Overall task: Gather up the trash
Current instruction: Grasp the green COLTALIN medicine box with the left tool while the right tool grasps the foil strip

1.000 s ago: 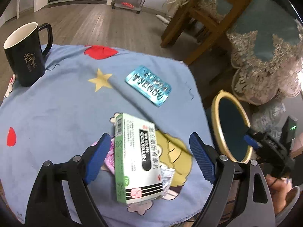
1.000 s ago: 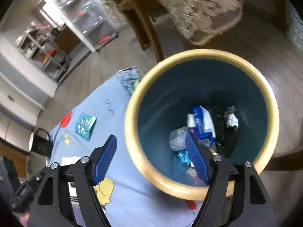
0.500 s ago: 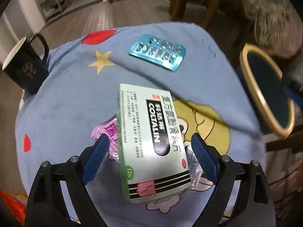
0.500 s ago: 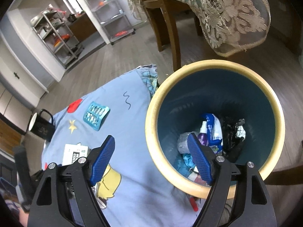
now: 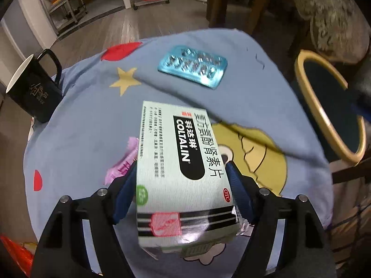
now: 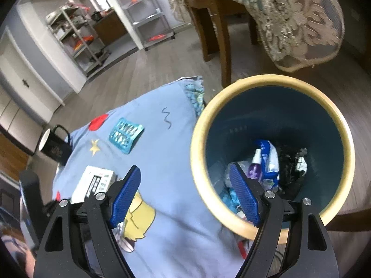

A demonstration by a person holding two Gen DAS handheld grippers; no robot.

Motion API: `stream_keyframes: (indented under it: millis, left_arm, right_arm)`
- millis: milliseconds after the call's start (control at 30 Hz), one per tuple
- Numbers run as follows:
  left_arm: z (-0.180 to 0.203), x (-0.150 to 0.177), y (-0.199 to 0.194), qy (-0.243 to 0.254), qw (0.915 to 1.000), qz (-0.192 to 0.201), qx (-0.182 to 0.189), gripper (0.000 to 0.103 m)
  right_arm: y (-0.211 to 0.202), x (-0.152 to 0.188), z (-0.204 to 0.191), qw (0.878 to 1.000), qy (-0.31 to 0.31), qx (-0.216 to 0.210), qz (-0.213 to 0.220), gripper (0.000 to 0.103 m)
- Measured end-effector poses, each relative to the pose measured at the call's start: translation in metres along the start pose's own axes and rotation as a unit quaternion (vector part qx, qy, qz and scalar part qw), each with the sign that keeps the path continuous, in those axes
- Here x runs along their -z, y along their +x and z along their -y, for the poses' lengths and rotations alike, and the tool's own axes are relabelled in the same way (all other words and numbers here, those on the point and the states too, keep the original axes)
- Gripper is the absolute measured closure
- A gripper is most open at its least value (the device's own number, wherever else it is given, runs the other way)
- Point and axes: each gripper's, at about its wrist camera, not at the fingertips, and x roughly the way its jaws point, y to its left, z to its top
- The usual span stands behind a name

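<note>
Left wrist view: the left gripper (image 5: 180,183) is clamping the green medicine box (image 5: 178,162) between its 2 blue pads. Right gripper (image 6: 185,197) is hanging wide open and empty, straddling the trash bin (image 6: 234,217) rim.

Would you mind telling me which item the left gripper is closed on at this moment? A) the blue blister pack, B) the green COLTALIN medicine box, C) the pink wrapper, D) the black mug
B: in the left wrist view, both blue pads of the left gripper press the sides of the green COLTALIN medicine box, while the blue blister pack, black mug and pink wrapper lie apart on the cloth.
</note>
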Motion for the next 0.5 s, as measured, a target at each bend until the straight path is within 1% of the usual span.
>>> stream_keyframes:
  millis: [67, 100, 133, 167, 233, 267, 433, 500]
  left_arm:
    - [-0.008, -0.004, -0.008, -0.02, 0.9997, 0.011, 0.011, 0.032]
    - [-0.014, -0.007, -0.013, -0.032, 0.9992, 0.017, 0.019, 0.037]
    - [-0.018, -0.01, -0.016, -0.042, 0.9986, 0.021, 0.025, 0.047]
    - [-0.024, -0.012, -0.019, -0.052, 0.998, 0.021, 0.03, 0.063]
    - [-0.036, -0.015, -0.025, -0.073, 0.9963, 0.028, 0.035, 0.065]
    - [-0.042, -0.016, -0.025, -0.081, 0.9957, 0.028, 0.037, 0.07]
    - [-0.056, -0.011, -0.016, -0.109, 0.9924, 0.011, 0.056, 0.074]
    - [-0.057, -0.01, -0.014, -0.11, 0.9921, 0.007, 0.061, 0.082]
  right_arm:
    - [0.002, 0.003, -0.008, 1.0, -0.015, -0.007, -0.005, 0.024]
    - [0.003, 0.004, -0.011, 1.0, -0.021, -0.01, -0.008, 0.024]
    - [0.004, 0.006, -0.017, 0.999, -0.031, -0.015, -0.012, 0.024]
    - [0.006, 0.008, -0.021, 0.999, -0.038, -0.019, -0.015, 0.024]
    - [0.009, 0.013, -0.032, 0.998, -0.053, -0.025, -0.024, 0.024]
    - [0.012, 0.018, -0.039, 0.997, -0.065, -0.028, -0.031, 0.024]
    - [0.026, 0.039, -0.068, 0.991, -0.113, -0.042, -0.062, 0.024]
    - [0.03, 0.048, -0.079, 0.987, -0.13, -0.05, -0.075, 0.024]
